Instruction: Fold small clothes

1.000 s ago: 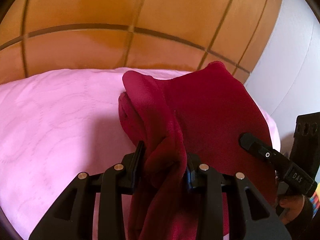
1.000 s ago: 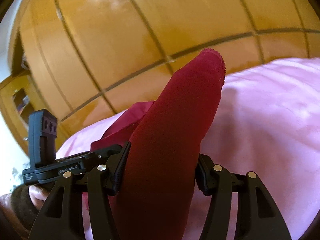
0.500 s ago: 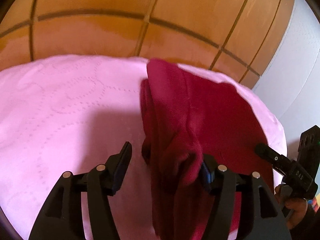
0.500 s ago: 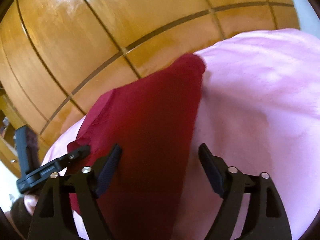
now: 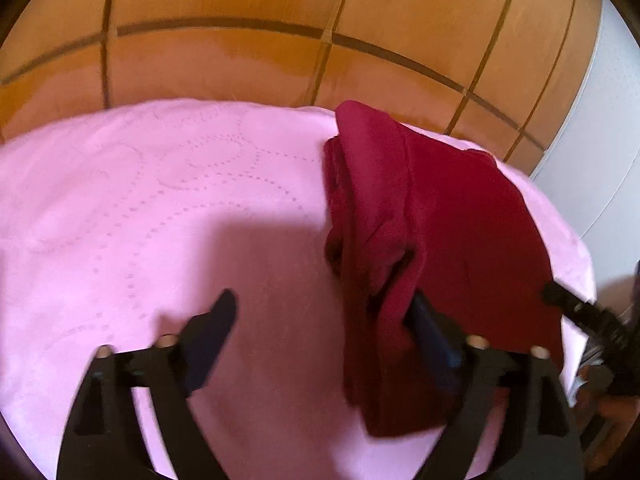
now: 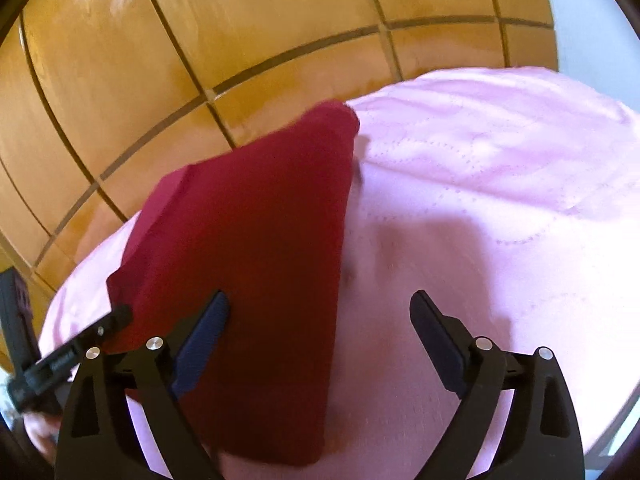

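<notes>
The dark red garment [image 5: 448, 224] lies on the pink quilted cover [image 5: 160, 208], filling the centre right of the left wrist view and the centre left of the right wrist view [image 6: 256, 240]. It looks laid over on itself into a long, narrow strip, so one fold seems done. Its left edge in the left view is still bunched and rumpled, and a further fold across its length, plus some smoothing, appears to be left.

Its long axis runs from the bottom of each frame up toward the wooden panelled wall [image 5: 280, 20]. The far end narrows to a rounded tip near the edge of the cover.

The left gripper [image 5: 320, 320] is letting go: its jaws are opening wide, and the cloth only drapes against the right finger without being pinched. The right gripper [image 6: 320, 320] is opening too, with the garment's right edge lying loose between its fingers and neither pad pressing on it.
</notes>
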A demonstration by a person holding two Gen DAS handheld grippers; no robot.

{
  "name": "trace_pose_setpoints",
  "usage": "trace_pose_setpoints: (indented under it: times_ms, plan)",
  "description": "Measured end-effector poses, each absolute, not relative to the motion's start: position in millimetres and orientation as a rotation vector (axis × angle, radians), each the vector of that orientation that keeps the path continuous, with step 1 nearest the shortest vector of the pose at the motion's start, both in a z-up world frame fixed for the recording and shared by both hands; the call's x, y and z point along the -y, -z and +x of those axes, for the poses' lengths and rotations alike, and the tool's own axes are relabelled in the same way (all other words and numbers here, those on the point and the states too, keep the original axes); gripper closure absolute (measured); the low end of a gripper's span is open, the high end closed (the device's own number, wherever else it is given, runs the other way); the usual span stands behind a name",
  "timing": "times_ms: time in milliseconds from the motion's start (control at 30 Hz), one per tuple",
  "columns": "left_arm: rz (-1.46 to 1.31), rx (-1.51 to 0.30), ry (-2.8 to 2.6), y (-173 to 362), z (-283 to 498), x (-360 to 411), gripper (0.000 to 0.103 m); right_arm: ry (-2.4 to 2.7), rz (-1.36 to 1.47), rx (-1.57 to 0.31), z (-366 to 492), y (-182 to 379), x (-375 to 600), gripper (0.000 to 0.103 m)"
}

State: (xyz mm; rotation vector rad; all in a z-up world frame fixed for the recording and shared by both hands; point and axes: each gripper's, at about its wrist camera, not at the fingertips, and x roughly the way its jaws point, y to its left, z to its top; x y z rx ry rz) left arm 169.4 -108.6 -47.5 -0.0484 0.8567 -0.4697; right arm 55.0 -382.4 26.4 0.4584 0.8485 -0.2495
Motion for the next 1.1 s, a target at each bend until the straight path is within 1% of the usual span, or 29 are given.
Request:
trace_pose_setpoints:
  times_ms: [33, 100, 367, 500, 700, 900, 1100]
  plan:
    - [-0.035, -0.846, 0.457, 45, 163, 107, 0.004, 0.259, 0.437, -0.841, 51, -32, 379, 0.006]
    - [-0.027, -0.832, 0.444, 42, 149, 103, 0.003, 0.278, 0.397, -0.825, 41, -43, 370, 0.004]
    - [0.127, -0.752, 0.362, 24, 91, 106, 0.002, 0.345, 0.295, -0.830, 13, -70, 332, 0.004]
    - [0.142, -0.737, 0.360, 12, 74, 107, 0.002, 0.396, 0.246, -0.851, -5, -73, 315, 0.004]
    - [0.136, -0.715, 0.307, -1, 51, 100, 0.002, 0.411, 0.256, -0.864, -24, -77, 306, 0.004]
    - [0.139, -0.689, 0.267, -12, 40, 99, 0.002, 0.412, 0.219, -0.854, -25, -84, 299, 0.004]
    - [0.124, -0.707, 0.275, -15, 42, 99, 0.002, 0.413, 0.257, -0.865, -26, -84, 304, 0.004]
